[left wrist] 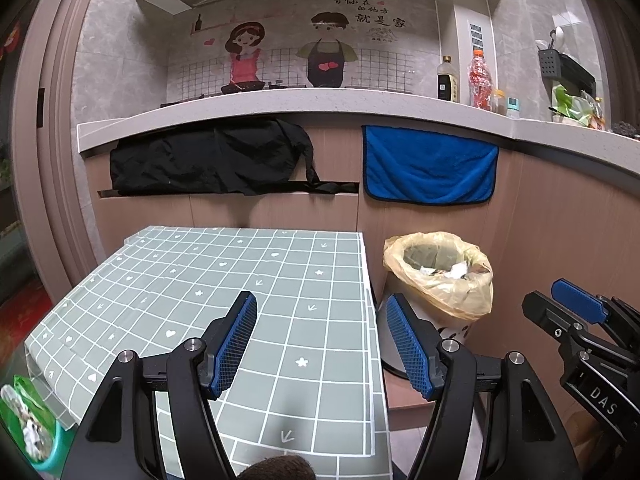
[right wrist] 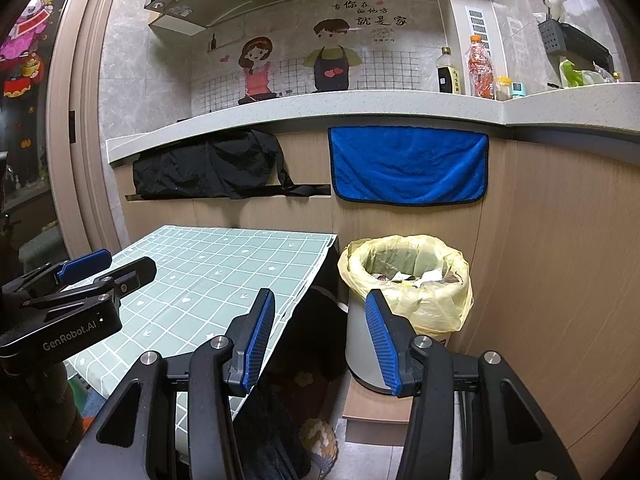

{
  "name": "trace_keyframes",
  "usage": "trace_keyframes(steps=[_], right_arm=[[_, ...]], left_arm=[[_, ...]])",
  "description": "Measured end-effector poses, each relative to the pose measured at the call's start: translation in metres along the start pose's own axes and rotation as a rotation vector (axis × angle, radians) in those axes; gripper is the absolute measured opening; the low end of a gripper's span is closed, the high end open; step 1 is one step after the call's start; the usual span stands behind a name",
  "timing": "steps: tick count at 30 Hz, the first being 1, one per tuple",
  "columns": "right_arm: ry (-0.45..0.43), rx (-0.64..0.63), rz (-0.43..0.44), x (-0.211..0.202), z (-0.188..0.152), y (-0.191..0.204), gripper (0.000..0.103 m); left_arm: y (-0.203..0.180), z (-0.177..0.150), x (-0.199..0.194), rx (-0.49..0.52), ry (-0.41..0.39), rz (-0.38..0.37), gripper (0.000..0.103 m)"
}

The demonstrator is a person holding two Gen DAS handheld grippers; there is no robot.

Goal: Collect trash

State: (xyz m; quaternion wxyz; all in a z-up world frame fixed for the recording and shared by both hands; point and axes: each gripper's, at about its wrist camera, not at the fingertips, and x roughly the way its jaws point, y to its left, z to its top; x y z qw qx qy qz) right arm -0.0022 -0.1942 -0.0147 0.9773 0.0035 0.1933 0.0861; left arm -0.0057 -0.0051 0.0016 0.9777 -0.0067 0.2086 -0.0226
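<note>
1 trash bin (right wrist: 404,280) w/ yellow liner, scraps inside; 1 grid-cloth table (left wrist: 240,280) beside it. 2 grippers: left gripper (left wrist: 320,320) spread, holding nothing; right gripper (right wrist: 320,320) spread, holding nothing.

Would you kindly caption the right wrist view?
Open right tool faces yellow-lined trash bin beside green grid-cloth table.
</note>
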Motion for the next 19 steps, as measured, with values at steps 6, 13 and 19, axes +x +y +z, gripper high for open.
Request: trace_keyframes(steps=[6,13,19], right_arm=[[0.002,0.002,-0.007,-0.001,-0.001,-0.002,0.045],[0.004,0.007,-0.018,-0.001,-0.001,-0.003,0.045],[0.01,0.005,-0.023,0.001,-0.002,-0.004,0.045]], left_arm=[[0.0,0.0,0.001,0.0,0.003,-0.002,0.068],[0.004,-0.002,0.006,0.002,0.016,-0.014,0.068],[0.009,-0.002,0.012,0.005,0.024,-0.027,0.068]])
